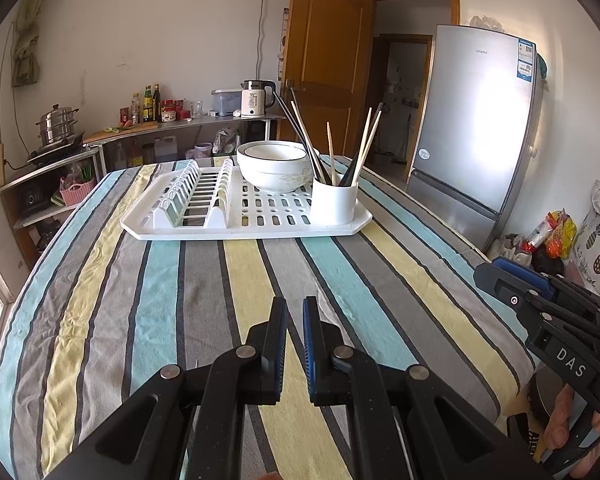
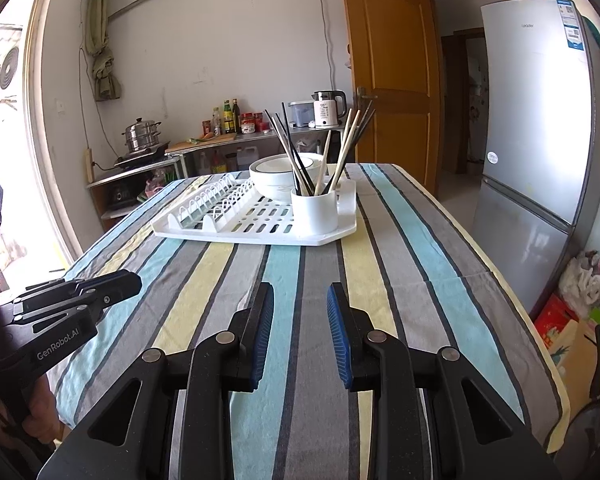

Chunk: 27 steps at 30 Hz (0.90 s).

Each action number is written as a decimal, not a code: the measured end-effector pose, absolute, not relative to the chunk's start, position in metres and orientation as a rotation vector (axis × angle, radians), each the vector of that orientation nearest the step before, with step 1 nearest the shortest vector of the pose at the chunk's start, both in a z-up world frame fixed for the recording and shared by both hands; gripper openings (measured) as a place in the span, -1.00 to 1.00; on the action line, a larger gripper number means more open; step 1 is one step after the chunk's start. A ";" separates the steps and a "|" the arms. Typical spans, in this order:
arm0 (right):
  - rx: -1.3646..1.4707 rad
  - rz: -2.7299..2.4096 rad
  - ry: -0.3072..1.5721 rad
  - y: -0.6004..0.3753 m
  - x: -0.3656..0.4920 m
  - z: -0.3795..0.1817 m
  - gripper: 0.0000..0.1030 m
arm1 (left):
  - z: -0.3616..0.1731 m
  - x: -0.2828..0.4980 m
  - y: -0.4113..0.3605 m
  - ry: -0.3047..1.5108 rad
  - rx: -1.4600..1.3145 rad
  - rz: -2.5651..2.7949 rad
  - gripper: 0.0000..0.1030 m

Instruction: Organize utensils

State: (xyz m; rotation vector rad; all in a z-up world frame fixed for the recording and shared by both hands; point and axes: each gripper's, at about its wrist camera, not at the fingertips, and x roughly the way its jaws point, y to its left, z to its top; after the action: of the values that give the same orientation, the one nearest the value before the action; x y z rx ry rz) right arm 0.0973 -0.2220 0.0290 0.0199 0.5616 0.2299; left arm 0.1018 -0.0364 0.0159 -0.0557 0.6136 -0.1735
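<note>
A counter (image 1: 260, 280) covered in a cloth striped blue, yellow and grey carries a white drying rack (image 1: 244, 216) toward its far edge, roughly midway between the left and right edges. On the rack's right end stands a white cylindrical holder (image 1: 334, 204) with a bundle of chopsticks (image 1: 362, 148), pale and dark, upright and fanning outward from it. Just behind the holder, also on the rack, sit stacked white bowls (image 1: 274, 166); the rack's left part is a row of bare plate slots. The left gripper (image 1: 295, 308) hangs over the near part of the counter, its blue-padded fingers (image 1: 309, 344) drawn almost together with only a narrow slit between them and nothing caught there. The right gripper (image 2: 300, 294) hangs over the near part likewise, its fingers (image 2: 338, 336) spread apart and holding nothing. Each gripper is well apart from the rack. A hand (image 1: 572, 432) grips the right gripper's handle at the near right corner. Beyond the counter stand a silver refrigerator (image 1: 476, 120) and a wooden door (image 1: 324, 52).
</note>
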 end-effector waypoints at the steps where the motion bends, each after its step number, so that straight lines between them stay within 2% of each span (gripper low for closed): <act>1: 0.020 0.231 0.563 -0.222 0.097 0.028 -0.45 | 0.016 0.101 -0.037 0.614 -0.054 -0.173 -0.86; 27: 0.019 0.240 0.574 -0.221 0.101 0.024 -0.45 | 0.012 0.104 -0.041 0.616 -0.033 -0.181 -0.86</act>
State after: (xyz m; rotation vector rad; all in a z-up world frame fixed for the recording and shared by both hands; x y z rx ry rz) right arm 0.1013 -0.2214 0.0241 0.0191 0.5744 0.2402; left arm 0.1041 -0.0405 0.0124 -0.0326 0.6160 -0.1806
